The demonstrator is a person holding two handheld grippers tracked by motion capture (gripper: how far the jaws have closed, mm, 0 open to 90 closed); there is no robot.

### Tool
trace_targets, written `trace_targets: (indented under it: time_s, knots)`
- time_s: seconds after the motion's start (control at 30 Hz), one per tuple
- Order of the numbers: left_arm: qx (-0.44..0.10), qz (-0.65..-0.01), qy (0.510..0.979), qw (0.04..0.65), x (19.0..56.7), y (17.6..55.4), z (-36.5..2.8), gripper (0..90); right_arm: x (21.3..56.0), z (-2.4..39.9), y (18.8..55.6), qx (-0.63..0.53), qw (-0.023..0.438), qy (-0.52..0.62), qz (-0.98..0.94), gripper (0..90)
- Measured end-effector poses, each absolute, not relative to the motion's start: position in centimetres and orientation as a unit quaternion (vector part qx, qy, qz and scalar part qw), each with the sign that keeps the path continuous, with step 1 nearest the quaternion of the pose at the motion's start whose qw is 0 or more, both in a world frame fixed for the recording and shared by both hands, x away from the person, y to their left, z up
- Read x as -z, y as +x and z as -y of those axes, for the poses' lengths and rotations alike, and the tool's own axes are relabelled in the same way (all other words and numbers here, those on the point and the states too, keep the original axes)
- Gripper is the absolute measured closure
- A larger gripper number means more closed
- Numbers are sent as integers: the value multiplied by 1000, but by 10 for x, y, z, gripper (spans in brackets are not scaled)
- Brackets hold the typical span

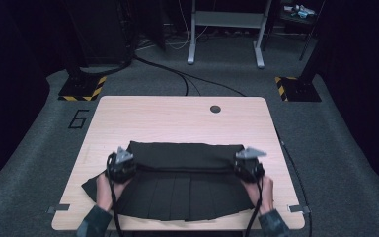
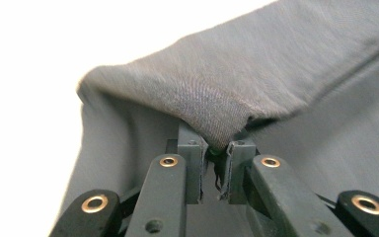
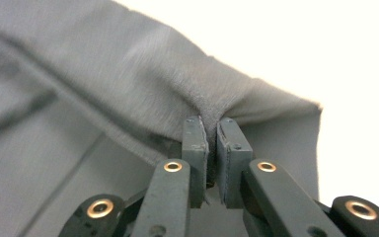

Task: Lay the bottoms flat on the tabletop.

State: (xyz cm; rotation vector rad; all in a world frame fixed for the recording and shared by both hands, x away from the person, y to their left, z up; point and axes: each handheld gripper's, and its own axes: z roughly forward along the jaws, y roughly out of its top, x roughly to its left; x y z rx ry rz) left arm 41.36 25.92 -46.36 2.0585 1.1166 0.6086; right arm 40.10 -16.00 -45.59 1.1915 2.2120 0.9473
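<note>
A: On the near half of the wooden table (image 1: 143, 111), a black pleated skirt (image 1: 182, 195) lies spread out, pleats fanning toward the person's edge. Its top band is folded over into a flat strip across the far side.

B: Left gripper (image 1: 121, 165)?

A: At the left end of that strip. In the left gripper view the left gripper (image 2: 216, 148) has its jaws pinched together on a fold of the grey-looking cloth (image 2: 227, 94), which bunches up and drapes over the tips (fabric reads dark from above, grey close up).

B: And the right gripper (image 1: 249, 165)?

A: Mirror of it, at the strip's right end. In the right gripper view the right gripper (image 3: 212, 129) is clamped tight on a pinch of the cloth (image 3: 128, 89); the fabric puckers into the narrow slit between the pads.

B: Hands?

A: Left hand (image 1: 106, 190) and right hand (image 1: 265, 190) come in from the bottom edge, resting over the skirt's outer pleats, dark sleeves at the table's near edge.

B: Anything else on the table?

A: A round cable hole (image 1: 215, 108) near the far edge, well apart from the skirt. Beyond, grey floor with black cables (image 1: 177, 74).
</note>
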Motion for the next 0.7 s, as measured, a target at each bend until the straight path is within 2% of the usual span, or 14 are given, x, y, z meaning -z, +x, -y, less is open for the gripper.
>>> trace_targets:
  time_s: [0.03, 0.07, 0.1, 0.13, 0.17, 0.2, 0.23, 0.3, 0.33, 0.4, 0.47, 0.63, 0.7]
  knots:
    - [-241, -437, 787, 361, 453, 432, -258, 816, 445, 158, 421, -347, 237, 433, -798, 834]
    - [-254, -449, 776, 364, 442, 451, -258, 793, 425, 154, 467, -343, 247, 451, -786, 790]
    - [-270, -467, 757, 369, 432, 468, -257, 793, 425, 154, 467, -343, 247, 451, -786, 790]
    - [-286, -485, 739, 371, 423, 481, -257, 722, 415, 152, 486, -343, 261, 461, -775, 741]
    - [-294, -504, 724, 368, 413, 493, -255, 571, 407, 152, 502, -333, 277, 478, -764, 616]
    - [-294, -509, 718, 372, 408, 496, -256, 440, 398, 153, 515, -334, 270, 503, -750, 562]
    - [-299, -508, 716, 374, 403, 496, -259, 392, 394, 155, 518, -345, 270, 505, -744, 546]
    - [-300, -503, 721, 370, 401, 490, -262, 292, 386, 160, 514, -352, 277, 505, -737, 451]
    - [-304, -498, 726, 363, 404, 482, -265, 276, 386, 161, 511, -355, 276, 501, -740, 445]
    - [-297, -498, 733, 357, 411, 473, -271, 227, 397, 169, 494, -344, 273, 497, -749, 373]
    - [-292, -498, 738, 351, 418, 465, -278, 228, 401, 171, 491, -343, 269, 498, -750, 367]
    - [-278, -504, 740, 348, 436, 432, -302, 220, 433, 185, 463, -325, 235, 507, -763, 283]
    - [-275, -508, 737, 350, 439, 426, -306, 232, 437, 186, 459, -324, 236, 508, -763, 280]
